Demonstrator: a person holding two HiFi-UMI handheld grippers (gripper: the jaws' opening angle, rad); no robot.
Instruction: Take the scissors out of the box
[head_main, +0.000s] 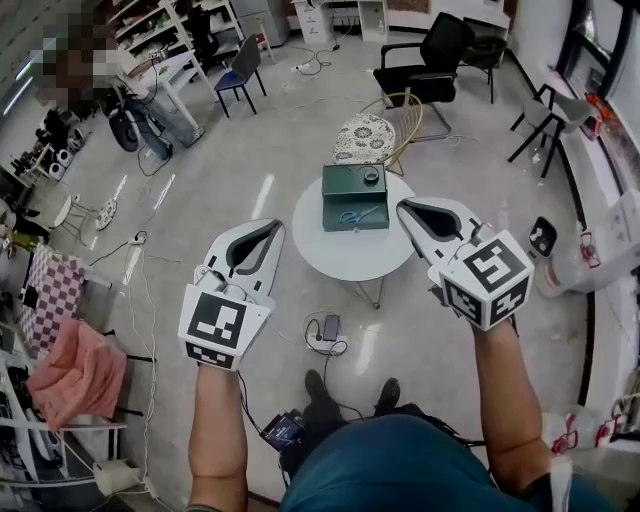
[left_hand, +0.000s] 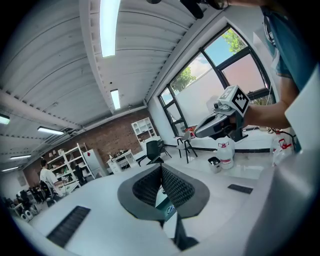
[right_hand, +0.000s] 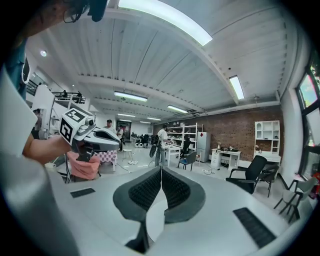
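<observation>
- The left hand-held gripper (head_main: 271, 230) is held in the air over the floor, just off the left edge of the round white surface (head_main: 340, 258). Its own view shows the two ribbed pads pressed together at the tip with nothing between them (left_hand: 161, 169).
- The right hand-held gripper (head_main: 406, 208) hangs over the right edge of the surface. Its jaws are likewise pressed together and hold nothing (right_hand: 160, 172).
- Each arm is stretched forward, and a marker cube sits at the back of each hand-held gripper.
- A green box (head_main: 340, 182) lies open in the middle of the surface, between the two hand-held grippers and a little beyond their tips.
- The scissors (head_main: 357, 215), with blue handles, lie flat inside the nearer half of the box. Neither hand-held gripper touches them.
- A small dark round object (head_main: 372, 176) sits in the farther half of the box.
- Behind the surface stands a chair with a patterned seat (head_main: 364, 137), and a black office chair (head_main: 430, 58) stands farther back.
- On the floor under the near edge of the surface lies a power strip (head_main: 326, 341). A pink cloth (head_main: 78, 372) hangs at the left side of the head view.
</observation>
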